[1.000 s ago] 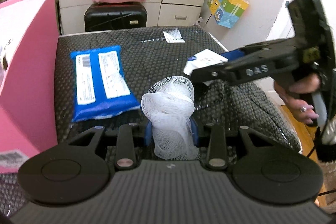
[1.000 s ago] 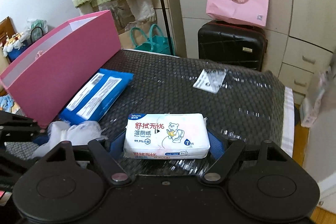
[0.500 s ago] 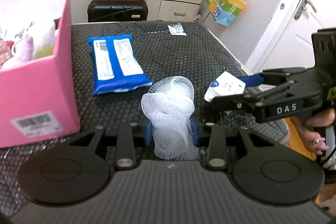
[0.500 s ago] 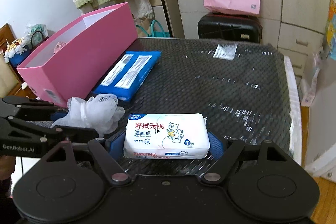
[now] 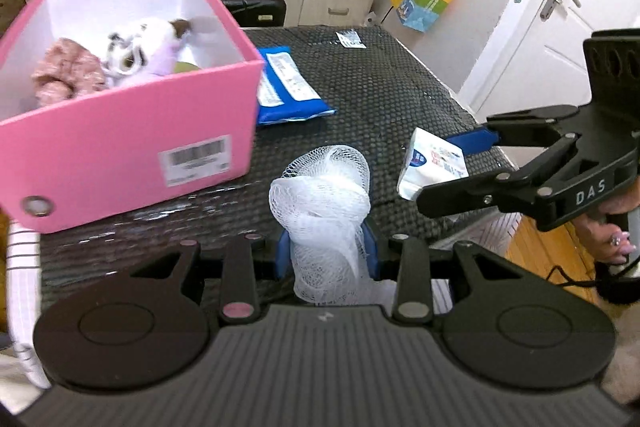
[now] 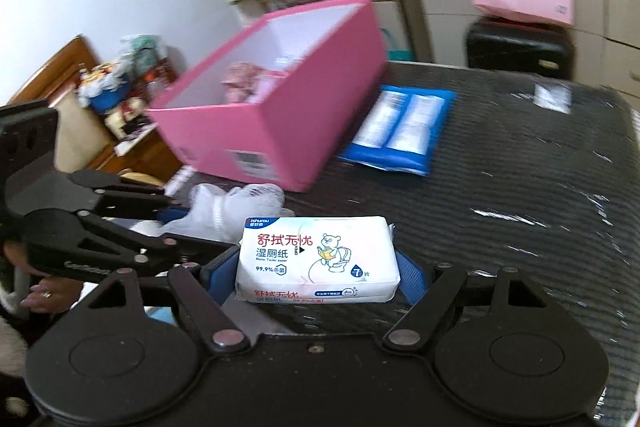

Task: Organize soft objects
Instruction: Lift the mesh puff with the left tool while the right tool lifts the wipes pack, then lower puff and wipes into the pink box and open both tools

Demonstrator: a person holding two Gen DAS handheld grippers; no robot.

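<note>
**Both grippers loaded beside the pink box**

Dark woven-pattern table takes up most of both views. Pink box sits open on its left part; inside, a pinkish fluffy item and a white-and-lilac plush toy. Blue wipes pack lies flat on the table just beside the box's right wall, touching or nearly so. Left gripper is clamped tight on a white mesh bath sponge, the bunched net sticking up above the blue pads, held off the table near the box's front corner. Right gripper is closed on a white wet-wipes pack, blue pads pressing both short ends, pack level, label up. A hand holds the right gripper's handle at frame right.
</note>
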